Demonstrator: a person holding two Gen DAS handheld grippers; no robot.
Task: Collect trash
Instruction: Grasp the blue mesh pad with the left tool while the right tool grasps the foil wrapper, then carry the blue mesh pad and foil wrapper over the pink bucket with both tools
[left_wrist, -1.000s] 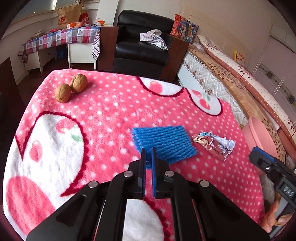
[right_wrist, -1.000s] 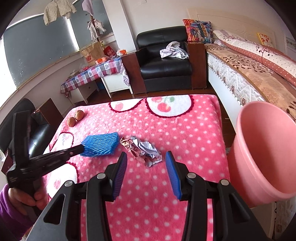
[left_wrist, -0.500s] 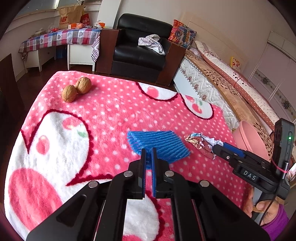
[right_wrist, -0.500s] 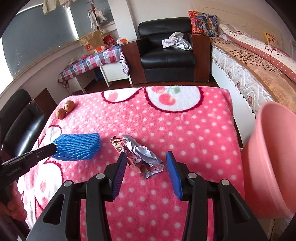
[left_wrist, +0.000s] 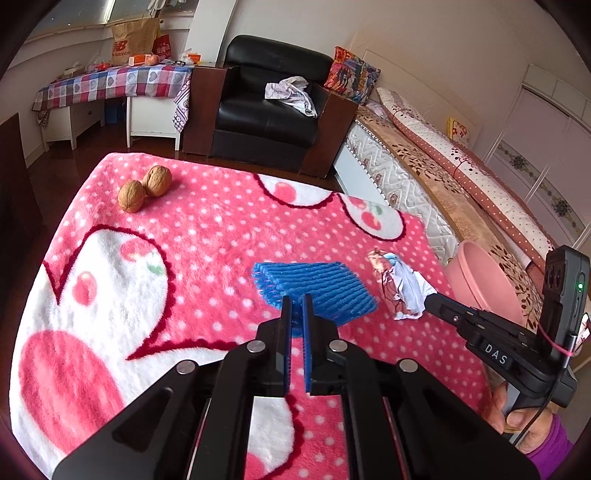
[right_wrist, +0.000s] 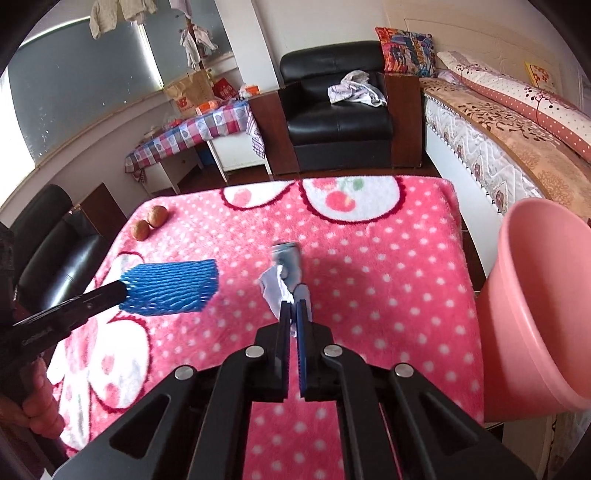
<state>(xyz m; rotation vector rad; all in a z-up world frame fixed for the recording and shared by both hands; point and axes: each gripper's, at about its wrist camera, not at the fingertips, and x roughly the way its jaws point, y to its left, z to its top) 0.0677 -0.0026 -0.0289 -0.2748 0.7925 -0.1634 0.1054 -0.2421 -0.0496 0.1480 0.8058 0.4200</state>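
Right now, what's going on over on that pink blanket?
A person is clearing trash with a handheld gripper in each hand. The left gripper is shut on the blue foam net, and the right gripper is shut on the crumpled foil wrapper. Both pieces look lifted just off the pink blanket. A pink bin waits at the right edge, nothing dropped in yet that I can see. Two walnuts sit untouched at the far corner.

A lived-in home bedroom: black leather armchair with crumpled clothes, quilted bed along the wall, checked-cloth side table, fleecy pink polka-dot blanket, laundry hanging by the window.
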